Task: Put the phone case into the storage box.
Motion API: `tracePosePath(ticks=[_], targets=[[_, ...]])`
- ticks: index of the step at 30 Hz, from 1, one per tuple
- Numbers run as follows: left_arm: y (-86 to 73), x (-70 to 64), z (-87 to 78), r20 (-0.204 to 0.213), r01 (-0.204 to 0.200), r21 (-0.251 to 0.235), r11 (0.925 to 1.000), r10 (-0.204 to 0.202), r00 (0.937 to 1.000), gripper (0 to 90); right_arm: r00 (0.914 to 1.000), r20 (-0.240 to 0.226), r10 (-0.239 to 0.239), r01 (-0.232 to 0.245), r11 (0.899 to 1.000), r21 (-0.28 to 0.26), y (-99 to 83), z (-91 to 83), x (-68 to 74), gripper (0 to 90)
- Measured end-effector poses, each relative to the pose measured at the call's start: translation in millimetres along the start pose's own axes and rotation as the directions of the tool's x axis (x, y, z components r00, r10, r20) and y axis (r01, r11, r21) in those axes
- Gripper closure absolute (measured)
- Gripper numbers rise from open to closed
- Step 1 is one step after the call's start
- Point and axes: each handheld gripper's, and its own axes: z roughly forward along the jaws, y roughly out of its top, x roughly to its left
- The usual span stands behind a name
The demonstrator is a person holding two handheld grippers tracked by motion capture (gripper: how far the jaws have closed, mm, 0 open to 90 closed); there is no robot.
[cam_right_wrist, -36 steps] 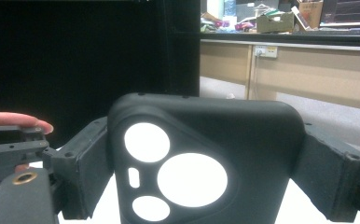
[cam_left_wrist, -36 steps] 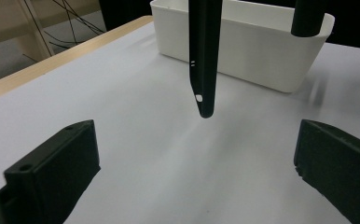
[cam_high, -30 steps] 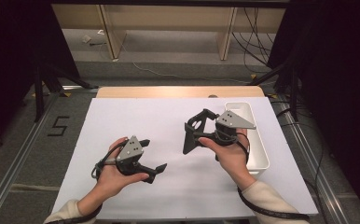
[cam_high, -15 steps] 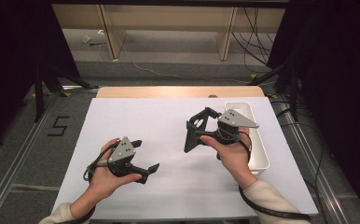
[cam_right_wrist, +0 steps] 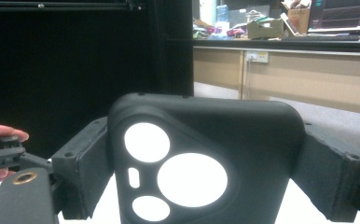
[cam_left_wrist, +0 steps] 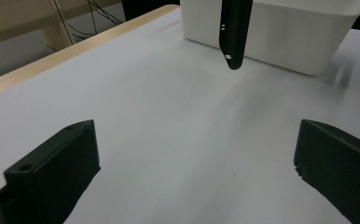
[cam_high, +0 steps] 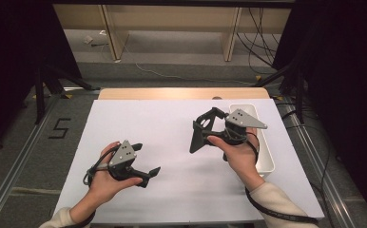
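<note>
Right gripper [cam_high: 201,134] raised, clamping phone case [cam_right_wrist: 206,163]; left gripper [cam_high: 146,163] low, apparently open.

Grey floor [cam_high: 181,71], loose cables [cam_high: 253,28], wooden shelving [cam_high: 172,19] beyond table, black curtains [cam_high: 10,57] either side.

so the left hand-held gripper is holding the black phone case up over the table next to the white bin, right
Not quite: the right hand-held gripper holds the black phone case, as the right gripper view shows, clamped between its jaws. The left hand-held gripper is open and empty. The white bin part is right.
</note>
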Motion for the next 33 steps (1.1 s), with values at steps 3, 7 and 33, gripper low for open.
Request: tracePosePath(ticks=[3, 7, 33], targets=[[-0.3, 0.6, 0.0, -0.001, 0.003, 0.001, 1.0000, -0.003, 1.0000, 0.0, 1.0000, 0.006, 0.002, -0.001, 1.000, -0.004, 2.0, -1.5, -1.9, 15.0], [-0.4, 0.9, 0.3, -0.002, 0.004, 0.000, 1.0000, -0.004, 1.0000, 0.0, 0.9999, 0.011, 0.002, -0.002, 1.000, -0.013, 3.8, -2.6, -4.3, 15.0], [-1.2, 1.0, 1.5, -0.005, 0.009, -0.001, 1.0000, -0.009, 0.9999, 0.0, 0.9983, 0.056, 0.016, -0.013, 0.999, -0.043, 12.6, -11.7, -19.9, 15.1]])
